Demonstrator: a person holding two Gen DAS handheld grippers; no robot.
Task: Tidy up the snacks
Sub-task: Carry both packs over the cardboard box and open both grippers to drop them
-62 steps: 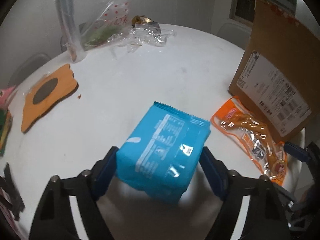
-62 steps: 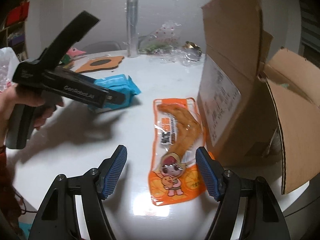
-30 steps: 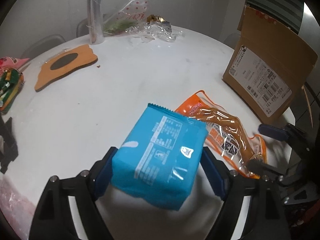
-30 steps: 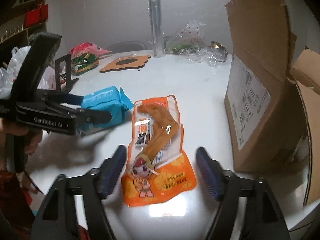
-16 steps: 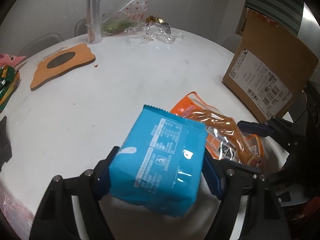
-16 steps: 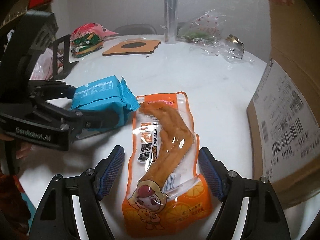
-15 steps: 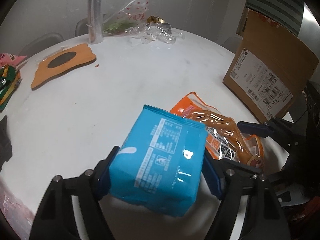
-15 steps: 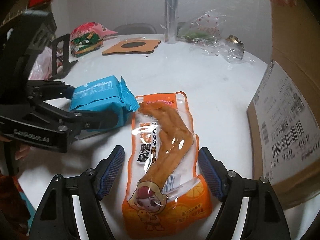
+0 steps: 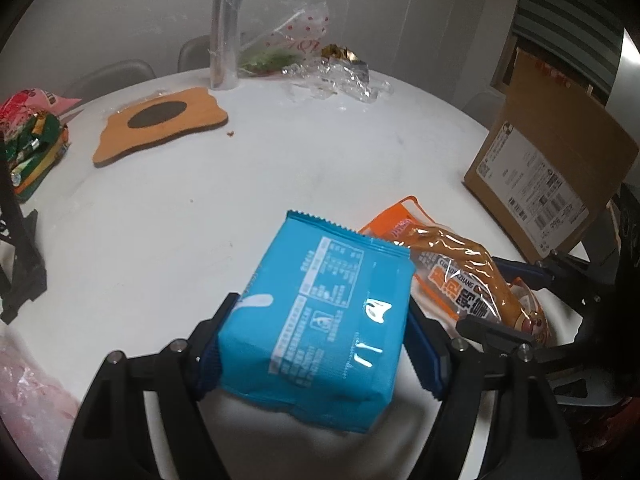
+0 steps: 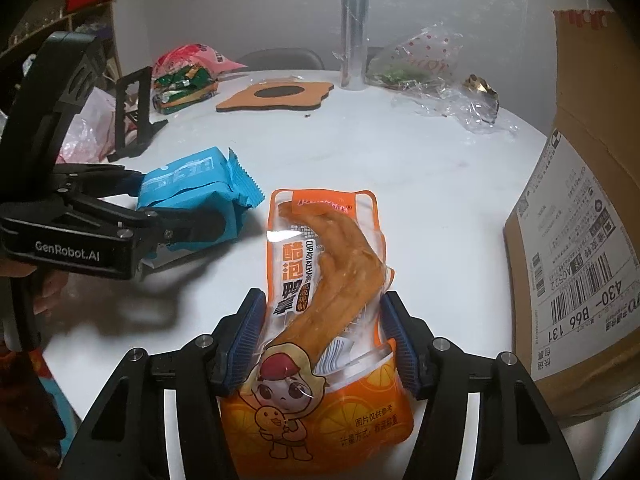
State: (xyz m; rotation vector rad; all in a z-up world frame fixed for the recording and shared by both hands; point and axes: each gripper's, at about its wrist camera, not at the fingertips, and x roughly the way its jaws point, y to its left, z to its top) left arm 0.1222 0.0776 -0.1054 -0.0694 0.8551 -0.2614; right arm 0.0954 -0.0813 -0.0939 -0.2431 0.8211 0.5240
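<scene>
A blue snack pack (image 9: 320, 320) hangs just above the white table (image 9: 320, 152), and my left gripper (image 9: 320, 318) is shut on its two sides. From the right wrist view the same pack (image 10: 188, 196) and left gripper (image 10: 160, 216) sit at the left. An orange snack pack (image 10: 320, 280) with a cartoon figure lies flat on the table. My right gripper (image 10: 324, 316) straddles its lower half; its jaws are closing and the blue pads touch both long edges, which curl up. The left wrist view shows the orange pack (image 9: 460, 276) with the right gripper (image 9: 500, 300) around it.
An open cardboard box (image 10: 580, 220) stands close on the right. At the back are a wooden coaster (image 9: 160, 124), a clear tube (image 9: 226, 24) and crumpled plastic wrap (image 9: 328, 72). More snack bags (image 9: 32, 132) and a black stand (image 9: 20, 256) are at the left.
My right gripper slid forward over the orange pack and its jaws narrowed onto the pack's edges. My left gripper kept hold of the blue pack and barely moved.
</scene>
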